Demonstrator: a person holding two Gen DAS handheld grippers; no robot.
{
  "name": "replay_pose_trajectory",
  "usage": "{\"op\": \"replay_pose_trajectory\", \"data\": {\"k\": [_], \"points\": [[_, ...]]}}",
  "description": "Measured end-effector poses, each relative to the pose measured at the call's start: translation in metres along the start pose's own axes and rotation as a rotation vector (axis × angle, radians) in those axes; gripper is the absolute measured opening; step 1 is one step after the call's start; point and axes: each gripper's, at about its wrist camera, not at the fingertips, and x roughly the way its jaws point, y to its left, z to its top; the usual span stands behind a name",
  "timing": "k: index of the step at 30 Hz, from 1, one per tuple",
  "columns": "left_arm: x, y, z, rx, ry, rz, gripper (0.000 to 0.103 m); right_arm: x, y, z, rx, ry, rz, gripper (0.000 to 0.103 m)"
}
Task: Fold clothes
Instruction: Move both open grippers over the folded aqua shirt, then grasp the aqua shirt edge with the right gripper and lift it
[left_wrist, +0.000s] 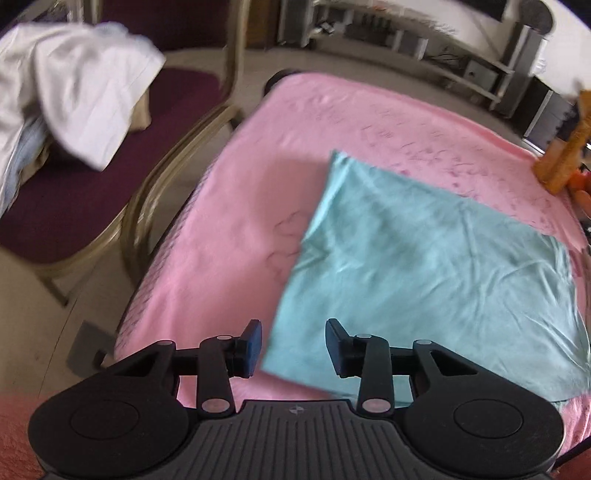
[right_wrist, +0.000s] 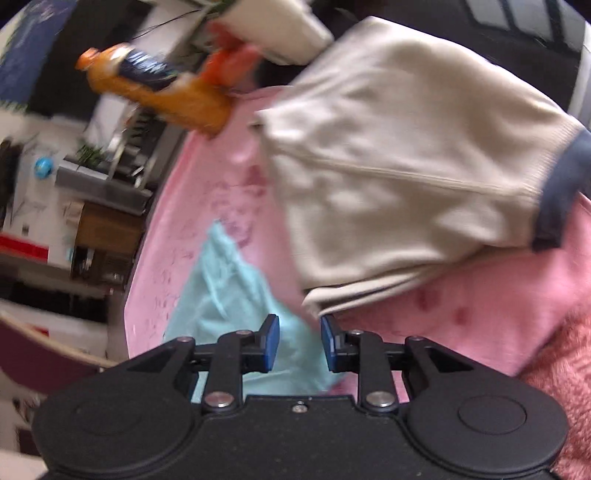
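- Your left tongs (left_wrist: 293, 347) hang released, empty, over the near corner of the folded teal cloth (left_wrist: 424, 266) on the pink table (left_wrist: 229, 236).
- Your right tongs (right_wrist: 299, 343) gape too, just below the cream sweater (right_wrist: 399, 166).
- Take the sweater's lower hem squarely and spread it flat before folding.

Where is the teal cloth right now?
The teal cloth lies flat on the pink sheet, just ahead of the left tool; in the right view it sits left of the cream garment.

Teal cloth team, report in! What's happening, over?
Both grippers open, empty. Teal cloth flat on pink cover. Cream sweater beside it.
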Motion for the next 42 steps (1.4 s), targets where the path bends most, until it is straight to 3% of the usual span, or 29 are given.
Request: {"op": "replay_pose_trajectory", "data": {"k": [3,7,12,17,20,24,29,35,42], "points": [[0.006,-0.014,-0.001,0.045,0.002,-0.025,0.036,0.014,0.018,-0.006,-0.067,0.033,0.045,0.025],[0.004,-0.031,-0.008,0.121,0.018,-0.176,0.035,0.035,0.036,-0.022,-0.14,0.172,0.097,0.025],[0.017,-0.053,-0.019,0.216,0.077,-0.185,0.036,0.056,0.055,-0.039,-0.228,0.333,0.132,0.025],[0.023,-0.055,-0.026,0.272,0.115,-0.094,0.041,0.051,0.04,-0.033,-0.194,0.331,0.039,0.02],[0.019,-0.045,-0.027,0.245,0.109,-0.07,0.041,0.023,0.029,-0.027,-0.209,0.209,0.001,0.022],[0.017,-0.04,-0.024,0.217,0.104,-0.063,0.04,-0.004,0.007,-0.022,-0.14,0.162,0.068,0.029],[0.018,-0.046,-0.027,0.24,0.105,-0.041,0.041,0.002,-0.006,-0.025,-0.079,0.209,0.043,0.03],[0.019,-0.046,-0.028,0.245,0.105,-0.04,0.042,0.018,0.007,-0.035,-0.057,0.097,-0.016,0.03],[0.019,-0.046,-0.028,0.244,0.107,-0.039,0.043,0.042,-0.006,-0.047,0.101,0.26,0.116,0.031]]}}
